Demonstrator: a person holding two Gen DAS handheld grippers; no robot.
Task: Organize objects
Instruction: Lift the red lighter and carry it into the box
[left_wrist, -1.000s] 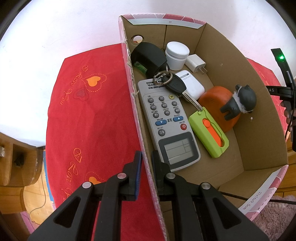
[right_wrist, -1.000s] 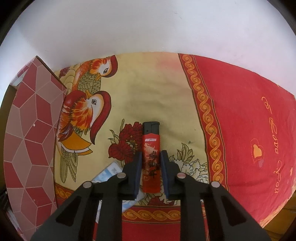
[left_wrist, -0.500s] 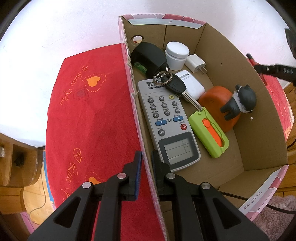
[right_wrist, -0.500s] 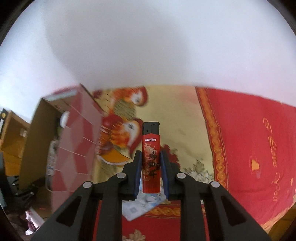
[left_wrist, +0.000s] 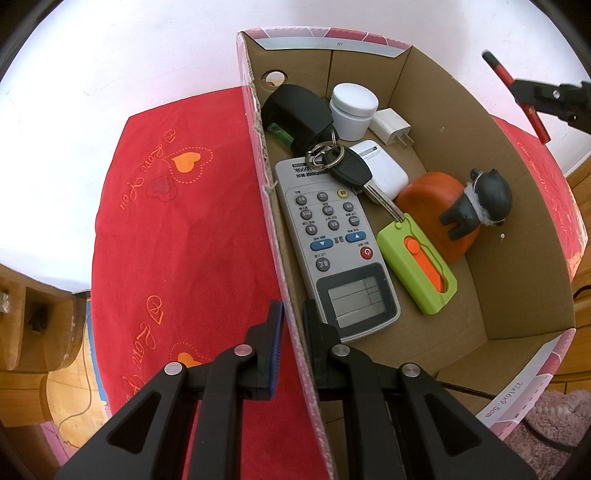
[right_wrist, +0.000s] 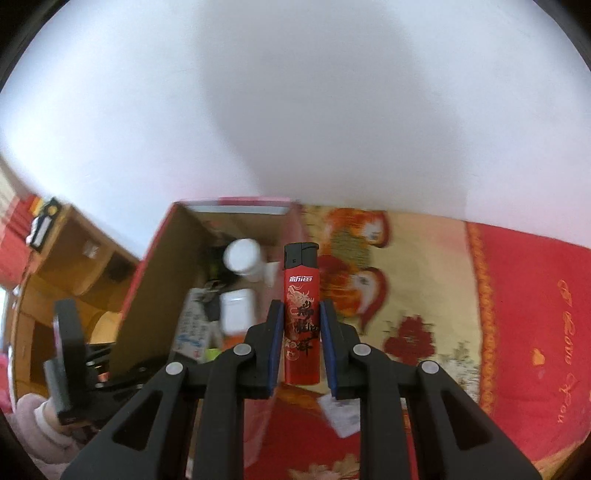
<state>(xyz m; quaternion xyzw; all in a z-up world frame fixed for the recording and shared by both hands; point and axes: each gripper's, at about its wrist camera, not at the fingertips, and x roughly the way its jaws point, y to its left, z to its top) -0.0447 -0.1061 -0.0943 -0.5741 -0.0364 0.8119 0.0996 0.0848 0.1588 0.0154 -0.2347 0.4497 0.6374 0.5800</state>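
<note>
My right gripper (right_wrist: 302, 314) is shut on a red lighter (right_wrist: 301, 314) with a black cap, held in the air beside the cardboard box (right_wrist: 155, 295). From the left wrist view the lighter (left_wrist: 517, 96) and the right gripper (left_wrist: 535, 96) show at the upper right, above the box's right wall. My left gripper (left_wrist: 293, 314) is shut on the box's left wall (left_wrist: 273, 229). Inside the box lie a grey remote (left_wrist: 332, 240), a car key (left_wrist: 347, 170), a green and orange case (left_wrist: 417, 262), an orange toy with a dark figure (left_wrist: 454, 210), a white jar (left_wrist: 352, 107), a charger plug (left_wrist: 391, 125) and a black pouch (left_wrist: 295, 110).
A red cloth with hearts (left_wrist: 177, 229) covers the table left of the box; a bird-patterned cloth (right_wrist: 369, 280) lies to its right. A paper scrap (right_wrist: 340, 410) lies on that cloth. Wooden furniture (left_wrist: 22, 332) stands at the left edge. A white wall is behind.
My right gripper has lifted the lighter off the patterned cloth and swung toward the box, which now shows open below it. The left gripper and the box have not moved.
</note>
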